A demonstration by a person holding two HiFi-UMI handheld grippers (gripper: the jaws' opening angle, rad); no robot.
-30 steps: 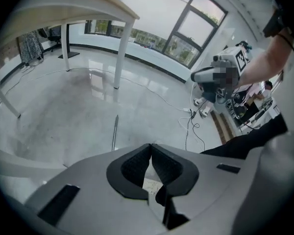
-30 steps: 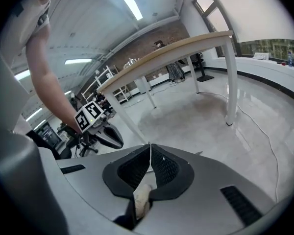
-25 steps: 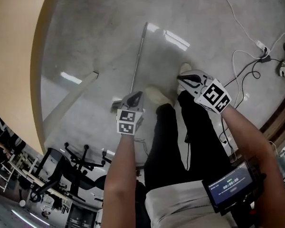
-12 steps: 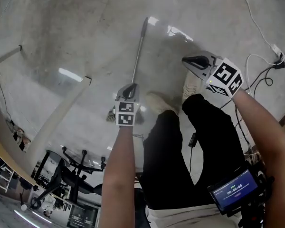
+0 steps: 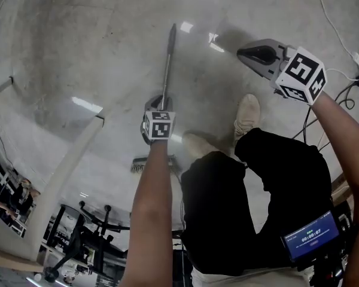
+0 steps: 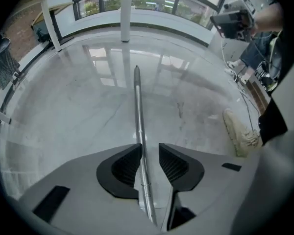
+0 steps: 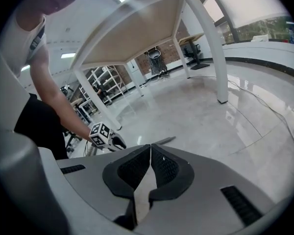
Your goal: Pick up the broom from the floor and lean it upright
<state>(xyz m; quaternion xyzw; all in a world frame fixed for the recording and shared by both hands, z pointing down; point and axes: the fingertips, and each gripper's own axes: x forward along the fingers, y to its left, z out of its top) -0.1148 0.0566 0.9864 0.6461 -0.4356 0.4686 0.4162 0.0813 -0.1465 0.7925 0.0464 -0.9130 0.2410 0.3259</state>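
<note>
Left gripper jaws straddle the broom handle, not yet clamped, the broom lying flat on the floor; a square, firm squeeze should precede lifting. Right gripper hangs aloft, pinched together, empty

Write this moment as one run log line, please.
left gripper: jaws apart around broom handle | right gripper: jaws together, empty, held aside | status: not yet leaned upright

Head view looks steeply down; left gripper view hugs the same broom, low.
</note>
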